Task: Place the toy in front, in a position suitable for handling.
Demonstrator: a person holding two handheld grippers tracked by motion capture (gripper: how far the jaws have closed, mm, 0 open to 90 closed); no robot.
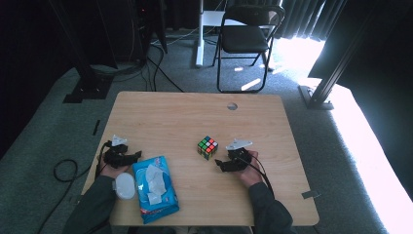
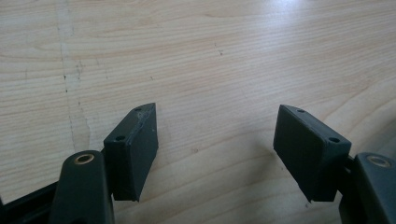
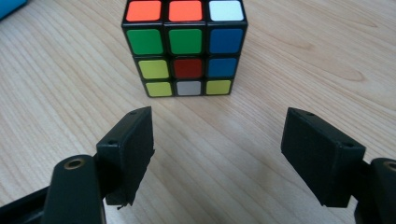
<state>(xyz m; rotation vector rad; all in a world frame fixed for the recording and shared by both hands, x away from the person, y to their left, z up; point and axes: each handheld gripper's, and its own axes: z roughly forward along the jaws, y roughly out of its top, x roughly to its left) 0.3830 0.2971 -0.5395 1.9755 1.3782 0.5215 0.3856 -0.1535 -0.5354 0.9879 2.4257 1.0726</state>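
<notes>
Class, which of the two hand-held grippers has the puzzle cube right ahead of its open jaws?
The right hand-held gripper: the puzzle cube sits just beyond its jaws, untouched. The left hand-held gripper faces bare table.

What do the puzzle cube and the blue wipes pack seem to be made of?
The puzzle cube looks like hard black plastic with glossy coloured tiles: straight black edges frame each shiny square. The blue wipes pack seems to be soft plastic film, since its surface is wrinkled and slightly shiny; its white flap looks like a peeled sticker, though that is hard to tell.
</notes>
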